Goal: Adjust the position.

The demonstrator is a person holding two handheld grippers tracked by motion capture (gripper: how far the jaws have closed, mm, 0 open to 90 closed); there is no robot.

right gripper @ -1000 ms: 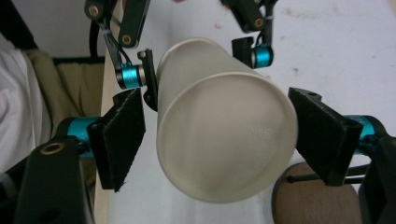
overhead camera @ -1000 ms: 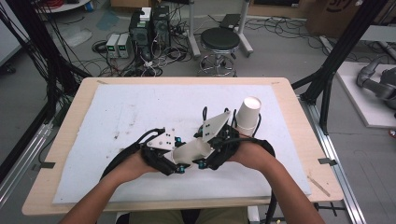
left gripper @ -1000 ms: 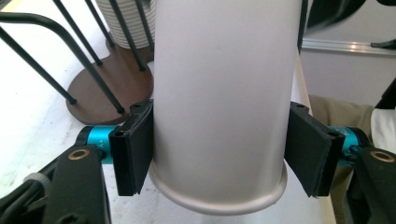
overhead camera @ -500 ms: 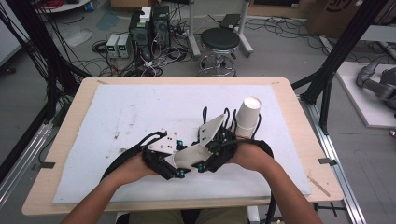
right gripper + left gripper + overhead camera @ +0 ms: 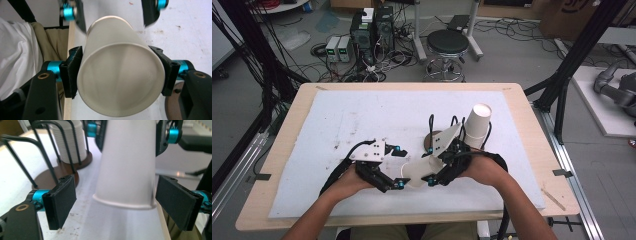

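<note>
**Asker:** What was hard to make out?

**Operator:** From my remote seat, the high view hid much of the paper cup behind both hands and the claws. I saw it as a white cone lying on its side above the white mat on the surface. In the left gripper view the cup's upper part ran off the top of the frame and its edges were blurred. The right gripper view showed the far claw's jaws cut off at the top and smeared. A cloth-covered lap and a white sleeve sat at that view's left edge, only partly in frame.

**Asker:** How did the claws stand?

**Operator:** The right claw was clamped on the cup near its wide mouth, both black pads pressed against the wall, the open mouth facing the camera. The left claw had its jaws apart; they had just been opening, and the cup's narrow base end lay between them. I saw a gap on the left pad's side. The right pad stood just beside the cup's rim, and I could not tell whether it touched.

**Asker:** Anything else close by?

**Operator:** A stack of cups stood upright in a black wire holder on a brown round base, just beyond the right hand. The left hand rested low on the mat.
</note>
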